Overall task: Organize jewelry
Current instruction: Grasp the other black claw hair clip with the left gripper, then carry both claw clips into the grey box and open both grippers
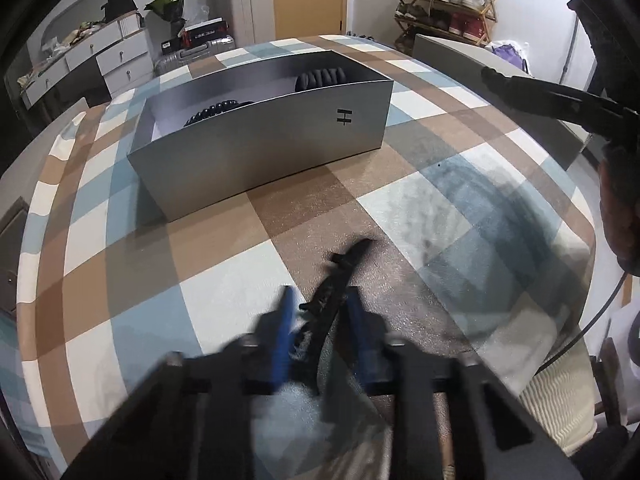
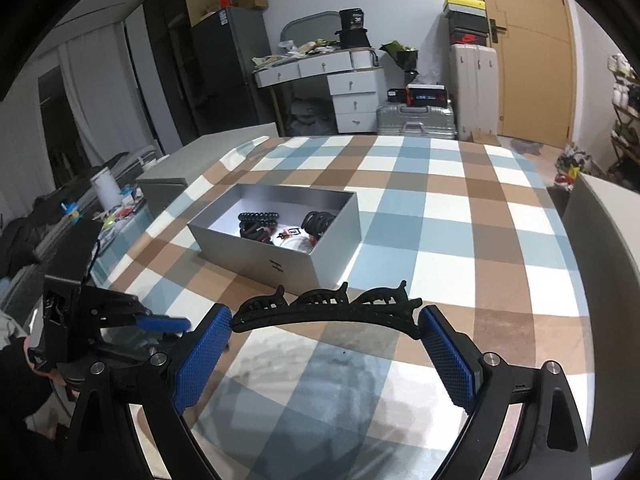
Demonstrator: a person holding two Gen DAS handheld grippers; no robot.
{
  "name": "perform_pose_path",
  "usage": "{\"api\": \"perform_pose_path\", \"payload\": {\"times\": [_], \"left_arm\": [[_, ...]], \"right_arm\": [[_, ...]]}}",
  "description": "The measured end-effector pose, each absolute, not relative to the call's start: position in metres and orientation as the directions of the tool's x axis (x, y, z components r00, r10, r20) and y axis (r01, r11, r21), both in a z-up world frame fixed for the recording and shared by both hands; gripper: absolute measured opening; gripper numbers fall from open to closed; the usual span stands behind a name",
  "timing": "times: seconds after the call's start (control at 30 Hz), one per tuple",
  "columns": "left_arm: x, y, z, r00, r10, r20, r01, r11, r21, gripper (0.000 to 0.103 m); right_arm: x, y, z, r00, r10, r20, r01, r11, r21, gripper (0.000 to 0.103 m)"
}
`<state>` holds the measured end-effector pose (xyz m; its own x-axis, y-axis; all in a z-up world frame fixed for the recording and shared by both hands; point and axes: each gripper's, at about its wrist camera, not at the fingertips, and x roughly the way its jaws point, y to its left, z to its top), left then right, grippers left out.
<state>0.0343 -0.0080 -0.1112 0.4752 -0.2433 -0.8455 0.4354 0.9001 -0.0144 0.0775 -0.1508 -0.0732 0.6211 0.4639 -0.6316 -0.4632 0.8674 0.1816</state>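
Note:
A grey open box [image 2: 280, 256] stands on the checked tablecloth [image 2: 440, 216]; it holds black bead bracelets [image 2: 258, 216], black coiled hair ties [image 2: 318, 222] and small pieces. In the left wrist view the box [image 1: 260, 140] stands ahead. My right gripper [image 2: 326, 322] holds a long black ornate hair clip [image 2: 326, 308] crosswise between its blue pads, above the table in front of the box. My left gripper [image 1: 318, 312] is blurred, with a black clip piece [image 1: 332, 292] standing between its blue fingers; contact is unclear. The left gripper also shows in the right wrist view [image 2: 160, 324], at the left.
A grey box lid [image 2: 200, 160] lies at the table's left edge. Another grey panel [image 2: 600, 240] stands at the right edge. Drawers, suitcases and a shoe rack [image 1: 444, 0] stand beyond the table. A person's hand and cable show at the right of the left wrist view.

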Motion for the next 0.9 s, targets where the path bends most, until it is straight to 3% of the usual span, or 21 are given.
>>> {"api": "perform_pose_path", "payload": {"times": [0.9], "left_arm": [[0.058, 0.009, -0.056, 0.636, -0.273, -0.722, 0.343, 0.938, -0.052, 0.014]], "right_arm": [[0.104, -0.153, -0.061, 0.578, 0.631, -0.518, -0.540, 0.771, 0.338, 0.095]]}}
